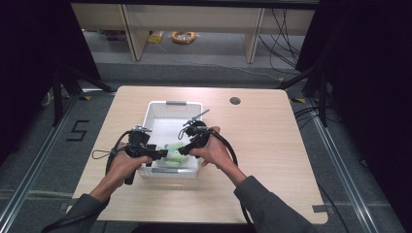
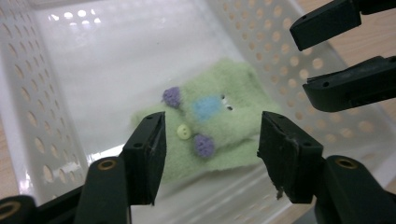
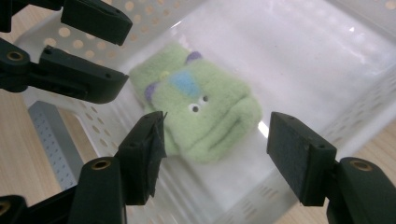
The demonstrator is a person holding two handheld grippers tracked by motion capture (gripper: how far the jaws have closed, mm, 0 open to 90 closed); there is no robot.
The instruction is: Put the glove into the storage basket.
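A folded green fleece piece (image 2: 212, 126) — sock-like, with purple pom-poms, a blue patch and a small yellow button — lies flat on the floor of the white perforated basket (image 1: 173, 103), close to the basket's near wall, the one toward the person's edge of the bench (image 1: 272, 145). Both tools hang just above it from opposite sides: the left hand-held gripper (image 1: 163, 154) comes over the near-left corner of the basket, the right hand-held gripper (image 1: 183, 150) over the near-right part, their tips pointing inward toward each other. Each stands with its jaws well apart and nothing between the pads; the fleece sits below the gaps, untouched by either. That reads as a two-sided placing: the soft piece would sag from one grip, so it was likely carried by two ends and let go together — hence it rests neat and folded rather than crumpled. Its spot by the near wall fits the short reach from the person's side.
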